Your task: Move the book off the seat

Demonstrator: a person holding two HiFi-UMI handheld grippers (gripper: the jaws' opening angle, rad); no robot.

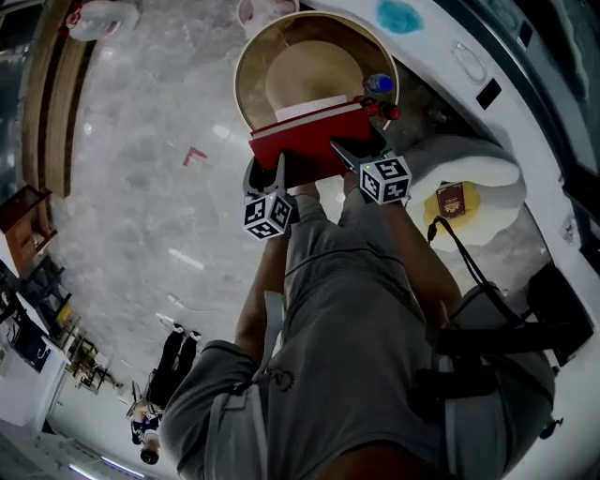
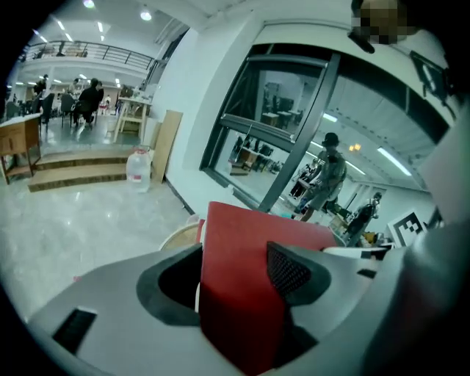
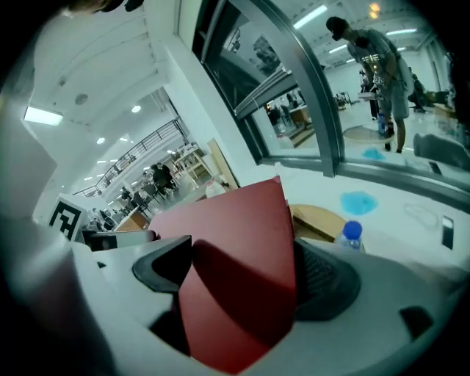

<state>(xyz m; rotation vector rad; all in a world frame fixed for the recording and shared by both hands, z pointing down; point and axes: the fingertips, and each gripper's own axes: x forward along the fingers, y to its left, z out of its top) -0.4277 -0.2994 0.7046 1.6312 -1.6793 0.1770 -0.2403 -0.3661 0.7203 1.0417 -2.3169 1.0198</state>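
Grey polished floor [image 1: 131, 216]: a red angle mark [image 1: 194, 155] and a water jug [image 1: 98, 17] at the far edge. A round tan seat [image 1: 272, 66] stands next to a white ledge [image 1: 469, 61], which bears a blue patch [image 1: 400, 15]. A blue-capped bottle [image 1: 379, 84] stands at the seat's right rim; what it stands on is unclear. A white cushion [image 1: 487, 169] carries a small dark-red booklet [image 1: 452, 200].

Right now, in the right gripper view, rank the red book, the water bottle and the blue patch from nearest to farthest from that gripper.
1. The red book: clamped in the right gripper.
2. The water bottle: just beyond, at right.
3. The blue patch: farthest, on the white ledge.
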